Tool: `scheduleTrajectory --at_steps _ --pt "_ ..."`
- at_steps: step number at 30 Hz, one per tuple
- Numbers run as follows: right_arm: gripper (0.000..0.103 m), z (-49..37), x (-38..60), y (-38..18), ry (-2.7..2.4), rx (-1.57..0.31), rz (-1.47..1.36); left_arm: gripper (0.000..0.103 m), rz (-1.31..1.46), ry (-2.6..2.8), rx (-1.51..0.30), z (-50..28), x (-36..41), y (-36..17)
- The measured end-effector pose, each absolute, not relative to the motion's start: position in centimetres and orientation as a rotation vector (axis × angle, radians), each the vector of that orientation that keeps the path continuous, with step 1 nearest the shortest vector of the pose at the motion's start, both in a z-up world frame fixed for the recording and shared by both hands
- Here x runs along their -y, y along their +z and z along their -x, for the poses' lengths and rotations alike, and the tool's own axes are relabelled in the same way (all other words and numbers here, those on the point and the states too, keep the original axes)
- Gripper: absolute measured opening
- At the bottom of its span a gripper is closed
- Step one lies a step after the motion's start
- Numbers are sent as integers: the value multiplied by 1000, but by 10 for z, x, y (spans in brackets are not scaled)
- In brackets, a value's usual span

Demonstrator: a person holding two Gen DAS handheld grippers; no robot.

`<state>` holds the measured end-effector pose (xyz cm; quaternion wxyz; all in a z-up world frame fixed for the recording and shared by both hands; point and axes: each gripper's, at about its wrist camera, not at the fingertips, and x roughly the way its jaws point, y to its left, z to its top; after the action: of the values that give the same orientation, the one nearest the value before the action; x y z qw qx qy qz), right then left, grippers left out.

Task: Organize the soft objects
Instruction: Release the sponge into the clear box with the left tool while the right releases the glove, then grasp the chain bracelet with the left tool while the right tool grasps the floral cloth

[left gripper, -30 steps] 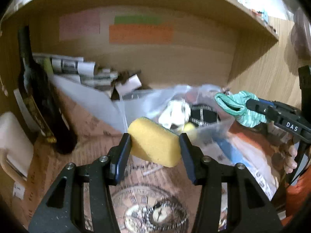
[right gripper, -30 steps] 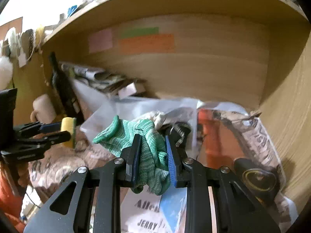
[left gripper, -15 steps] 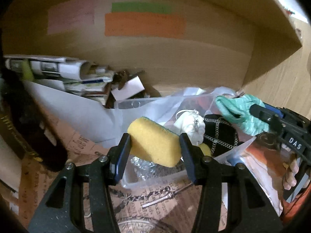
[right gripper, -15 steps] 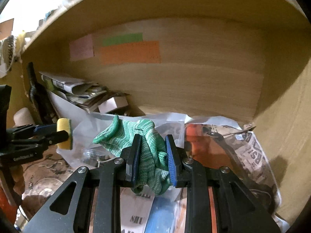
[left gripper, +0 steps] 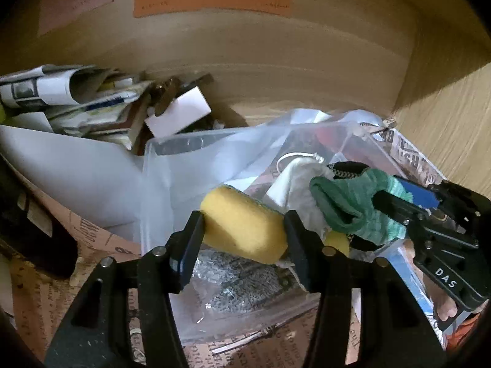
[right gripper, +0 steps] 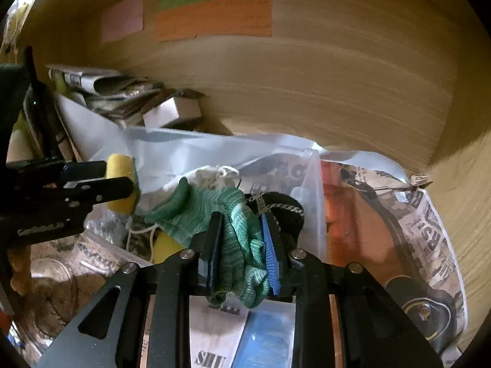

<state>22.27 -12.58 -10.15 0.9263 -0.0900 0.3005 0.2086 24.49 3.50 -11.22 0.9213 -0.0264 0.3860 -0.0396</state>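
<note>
My left gripper (left gripper: 242, 230) is shut on a yellow sponge (left gripper: 242, 228) and holds it over the clear plastic bin (left gripper: 156, 184). The sponge also shows in the right wrist view (right gripper: 121, 184). My right gripper (right gripper: 241, 239) is shut on a green knitted glove (right gripper: 227, 220) just above the bin's right part; the glove also shows in the left wrist view (left gripper: 353, 205). Inside the bin lie a white cloth pouch (left gripper: 294, 181), a black item with a chain (right gripper: 282, 205), a small yellow thing (right gripper: 167, 245) and a silvery mesh (left gripper: 242, 279).
The bin stands in a wooden shelf nook on newspaper (right gripper: 429, 220). Rolled papers and a small white box (left gripper: 178, 112) are piled at the back left. A white sheet (left gripper: 61, 165) leans left of the bin. A dark bottle (right gripper: 40, 104) stands far left.
Both grippers moved forward and down towards the bin, still holding the sponge and the glove. The glove now hangs right above the bin's contents.
</note>
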Motion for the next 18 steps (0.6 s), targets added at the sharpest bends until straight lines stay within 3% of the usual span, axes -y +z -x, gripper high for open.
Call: scheduleTrajectory --at_steps 2,6,9,11,15,18 --pt "27 -222 126 -100 420 -610 194 60 56 -86 -802 -245 -36 -113" --pt "41 -220 126 -97 410 -602 192 70 65 -88 -788 -239 -36 -106" --pt "44 -217 127 -93 405 -591 193 74 59 -86 -755 -228 -37 -94" --pt "51 -213 128 -88 403 -576 193 78 56 -80 -731 -221 -36 -86" --pt "84 -195 131 -72 393 -502 184 88 60 -78 -672 -196 -37 -64" --pt "85 -179 132 -59 403 -464 184 99 65 -70 -629 -177 -38 -52"
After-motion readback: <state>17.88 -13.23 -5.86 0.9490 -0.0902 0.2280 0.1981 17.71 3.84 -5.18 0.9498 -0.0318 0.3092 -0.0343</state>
